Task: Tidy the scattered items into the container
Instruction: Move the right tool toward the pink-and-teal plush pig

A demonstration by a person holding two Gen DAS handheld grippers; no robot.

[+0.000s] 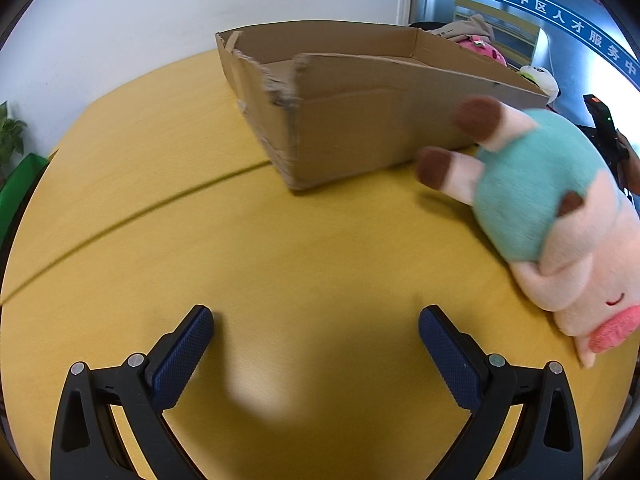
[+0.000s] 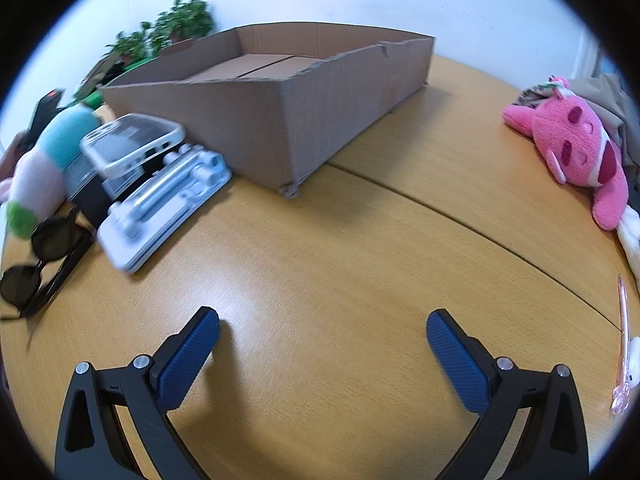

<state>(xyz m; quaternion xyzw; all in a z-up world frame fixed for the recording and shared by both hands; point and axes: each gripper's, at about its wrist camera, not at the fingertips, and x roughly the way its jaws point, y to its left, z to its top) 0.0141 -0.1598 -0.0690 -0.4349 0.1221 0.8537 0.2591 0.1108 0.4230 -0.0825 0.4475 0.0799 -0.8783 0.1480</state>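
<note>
An open cardboard box (image 1: 352, 120) stands on the yellow table (image 1: 240, 240); it also shows in the right wrist view (image 2: 280, 112), and what I see of its inside is empty. A pink pig plush in a teal shirt (image 1: 532, 208) lies right of my left gripper (image 1: 316, 324), which is open and empty. My right gripper (image 2: 322, 328) is open and empty over bare table. To its left lie a white tool case (image 2: 160, 208), a clear phone case (image 2: 132, 144), black sunglasses (image 2: 40, 256) and the teal plush (image 2: 48, 160). A pink plush (image 2: 576, 148) lies at the right.
A pink pen (image 2: 622, 340) lies at the right table edge. A table seam (image 2: 460, 216) runs across the middle. Potted plants (image 2: 168, 28) stand behind the box. A black device (image 1: 604, 124) sits beyond the pig plush.
</note>
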